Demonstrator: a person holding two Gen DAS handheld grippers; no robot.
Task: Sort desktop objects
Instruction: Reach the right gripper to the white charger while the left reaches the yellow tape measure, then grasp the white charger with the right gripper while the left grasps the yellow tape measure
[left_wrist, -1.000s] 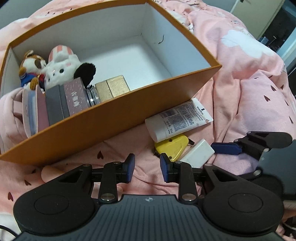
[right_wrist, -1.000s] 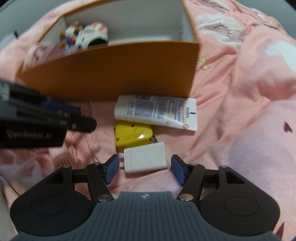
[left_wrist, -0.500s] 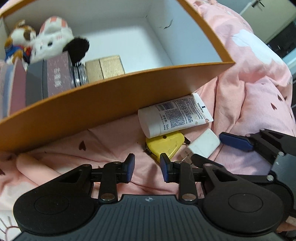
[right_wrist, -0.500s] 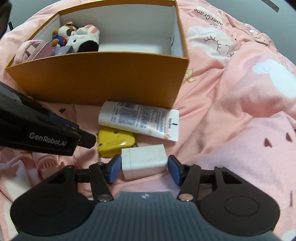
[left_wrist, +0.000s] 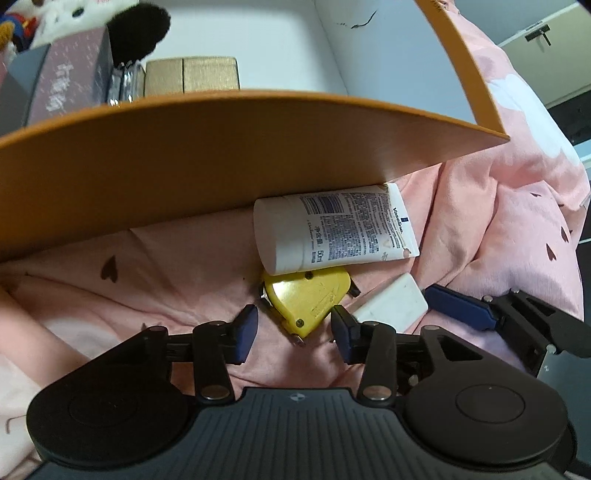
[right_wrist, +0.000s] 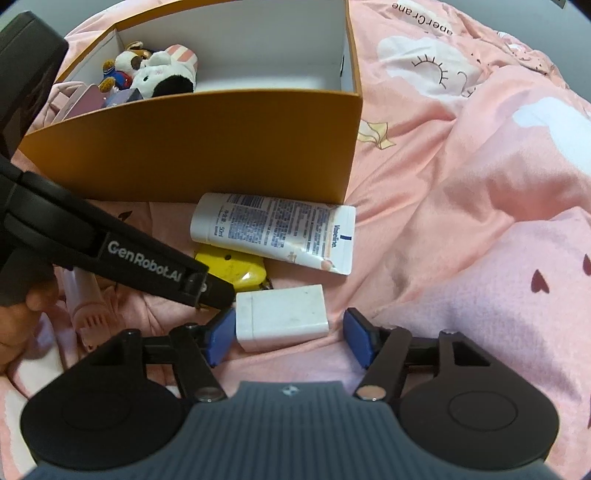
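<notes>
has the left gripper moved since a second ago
Yes. The left gripper has come forward and down toward the yellow tape measure: against the orange box, which now fills the top of its view, its jaws now flank the tape measure's near end.

The left gripper (left_wrist: 291, 328) is held low, with its two blue-padded fingers pointing forward and standing apart. The gap between the fingers is moderate, and neither pad presses on anything. In the right wrist view the left gripper (right_wrist: 218, 291) enters from the left side as a long black body, and its tip lies just in front of the right gripper's left finger. Part of the left hand (right_wrist: 22, 314) shows at the left edge, closed around the black handle.

The right gripper (right_wrist: 290, 338) is also low, with its fingers spread wide. Its left pad (right_wrist: 221, 334) is touching or almost touching, I cannot tell which; the right pad (right_wrist: 360, 341) stands free. In the left wrist view, one blue finger of the right gripper (left_wrist: 458, 308) reaches in from the right side.
</notes>
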